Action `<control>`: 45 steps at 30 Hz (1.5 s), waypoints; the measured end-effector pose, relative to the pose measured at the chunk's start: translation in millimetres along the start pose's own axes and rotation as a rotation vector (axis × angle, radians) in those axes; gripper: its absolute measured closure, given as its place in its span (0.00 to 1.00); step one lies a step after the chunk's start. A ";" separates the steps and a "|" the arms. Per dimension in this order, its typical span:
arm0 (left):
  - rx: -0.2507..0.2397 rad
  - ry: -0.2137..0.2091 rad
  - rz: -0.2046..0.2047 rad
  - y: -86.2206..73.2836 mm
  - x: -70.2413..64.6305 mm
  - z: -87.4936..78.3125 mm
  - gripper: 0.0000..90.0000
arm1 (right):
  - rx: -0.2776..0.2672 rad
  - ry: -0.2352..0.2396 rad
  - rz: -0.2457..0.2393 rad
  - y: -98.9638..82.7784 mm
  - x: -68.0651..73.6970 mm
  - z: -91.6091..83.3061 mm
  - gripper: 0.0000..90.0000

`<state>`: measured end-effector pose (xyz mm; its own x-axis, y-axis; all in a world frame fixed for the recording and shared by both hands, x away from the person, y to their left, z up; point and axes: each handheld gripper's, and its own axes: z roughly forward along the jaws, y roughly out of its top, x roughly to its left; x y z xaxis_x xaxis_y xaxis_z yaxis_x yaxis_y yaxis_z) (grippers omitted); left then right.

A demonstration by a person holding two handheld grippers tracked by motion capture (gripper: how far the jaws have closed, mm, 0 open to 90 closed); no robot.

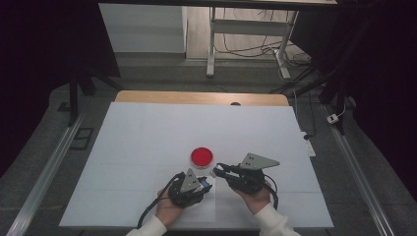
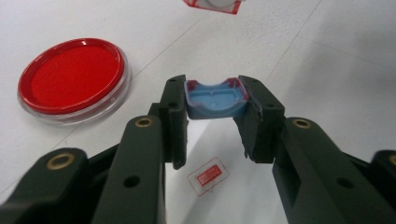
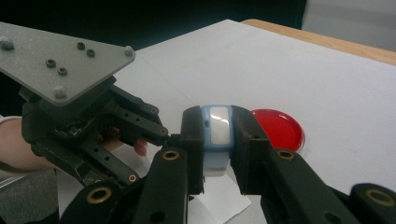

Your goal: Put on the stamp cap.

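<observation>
Blue cap (image 2: pixel 215 100) clenched in left tool (image 2: pixel 212 126), white case (image 3: pixel 218 135) in right tool (image 3: pixel 219 144); I'd line them up square above the surface (image 1: pixel 147 132) before pressing.

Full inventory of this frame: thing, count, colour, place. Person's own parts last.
Round red dish with clear plastic rim: 1, red, on the white sheet just beyond the claws.
Small blue plastic cap-like piece: 1, blue, between the left claw's jaws.
Small blue-and-white plastic block: 1, pale blue with a white face, between the right claw's jaws.
Small clear red-printed label: 1, flat on the sheet under the left claw.
White sheet-covered table: 1, white, wooden far edge.
Left claw: 1, black, shut on the blue piece.
Right claw: 1, black, shut on the block.
Hands: 2, bottom of the high view.
</observation>
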<state>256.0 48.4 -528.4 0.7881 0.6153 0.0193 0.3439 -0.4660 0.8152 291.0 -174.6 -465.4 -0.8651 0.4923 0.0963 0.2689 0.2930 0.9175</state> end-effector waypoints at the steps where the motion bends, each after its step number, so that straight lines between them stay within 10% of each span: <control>1: -0.001 0.001 0.001 0.2 -0.3 0.3 0.72 | 0.000 0.000 0.000 0.0 0.0 -0.1 0.83; 45: -0.018 0.048 0.003 -0.6 -1.8 -1.1 0.71 | 0.064 -0.041 0.078 0.4 26.9 15.3 0.83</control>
<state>253.8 48.3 -528.2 0.7637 0.6437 0.0487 0.3323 -0.4567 0.8252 274.3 -148.7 -468.4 -0.8227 0.5487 0.1488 0.3621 0.3039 0.8812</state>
